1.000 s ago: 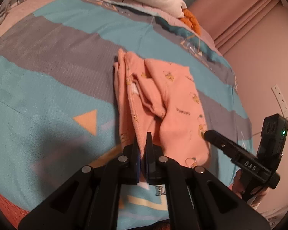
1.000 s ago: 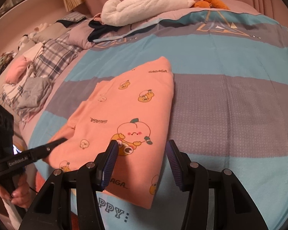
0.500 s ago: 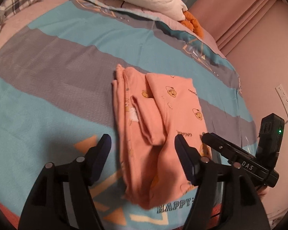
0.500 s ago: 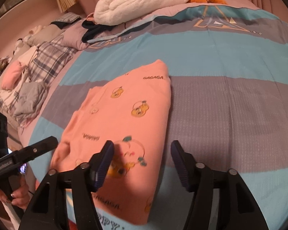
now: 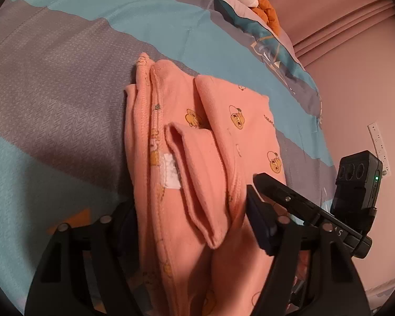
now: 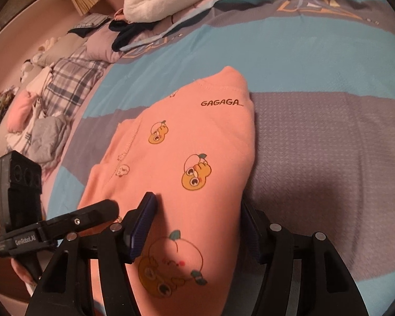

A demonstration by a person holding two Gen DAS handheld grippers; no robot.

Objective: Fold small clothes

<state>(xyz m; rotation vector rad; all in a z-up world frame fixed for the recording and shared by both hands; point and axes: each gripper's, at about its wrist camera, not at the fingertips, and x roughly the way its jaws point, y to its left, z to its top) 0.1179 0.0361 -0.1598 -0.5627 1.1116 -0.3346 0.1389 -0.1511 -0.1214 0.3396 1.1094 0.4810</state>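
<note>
Both tongs, left (image 5: pixel 189 223) and right (image 6: pixel 197 226), open, astride top (image 6: pixel 187 158) near hem; left jaws just narrowing. Pinch all layers, lift evenly.

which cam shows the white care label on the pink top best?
Left wrist: the white label sits in plain sight beside the folded sleeve of the pink top. The right wrist view shows only the top's printed outer side, no label.

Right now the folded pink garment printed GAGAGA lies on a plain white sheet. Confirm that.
Not quite. The folded pink garment printed GAGAGA lies on a bedspread striped blue and grey, not a plain white sheet. The right wrist view shows it.
</note>
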